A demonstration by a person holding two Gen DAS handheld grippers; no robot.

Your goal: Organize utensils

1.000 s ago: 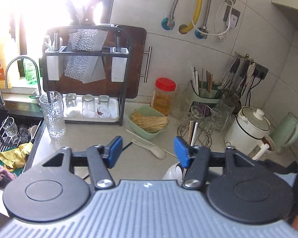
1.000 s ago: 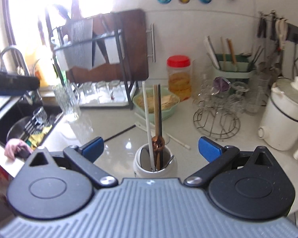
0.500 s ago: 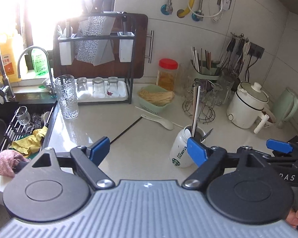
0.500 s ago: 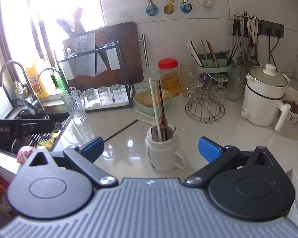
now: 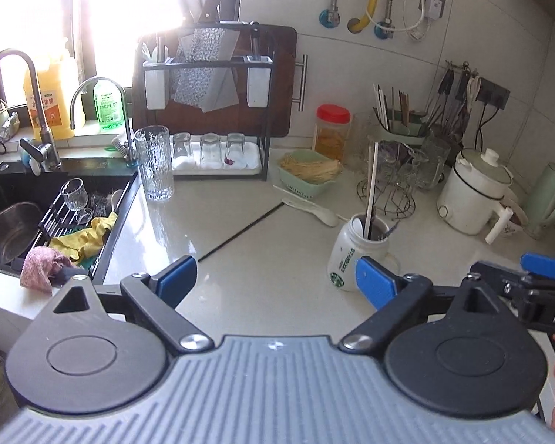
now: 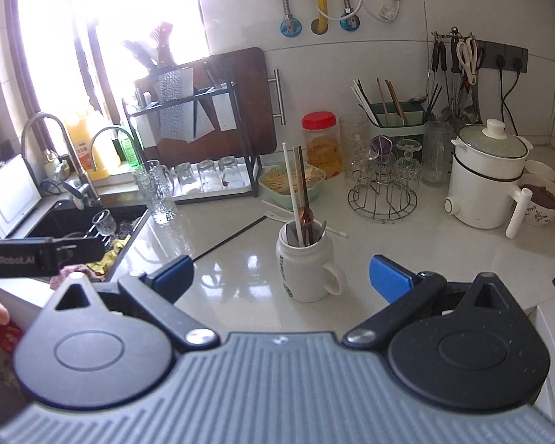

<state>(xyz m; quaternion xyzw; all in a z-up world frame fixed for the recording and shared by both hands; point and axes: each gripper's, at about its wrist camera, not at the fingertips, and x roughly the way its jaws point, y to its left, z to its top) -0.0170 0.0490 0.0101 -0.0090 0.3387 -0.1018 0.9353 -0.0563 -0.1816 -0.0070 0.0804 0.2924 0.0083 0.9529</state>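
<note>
Now both grippers are wide apart and empty: the left gripper (image 5: pixel 275 277), whose jaws have just been opening, and the right gripper (image 6: pixel 281 277). The mug (image 6: pixel 305 266) with utensils (image 6: pixel 301 203) stands on the bench (image 5: pixel 262 259) ahead; for the loose spoon (image 5: pixel 314 212) beyond it, approach low and close gently.

Blown-out daylight floods from the window (image 5: pixel 92 18), glaring off the countertop (image 6: pixel 218 281); fisheye edges bend.

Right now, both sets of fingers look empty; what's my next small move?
Probably reach the left gripper forward to the white spoon lying loose on the counter behind the mug; other utensils already stand in the mug, and both grippers are open.
</note>
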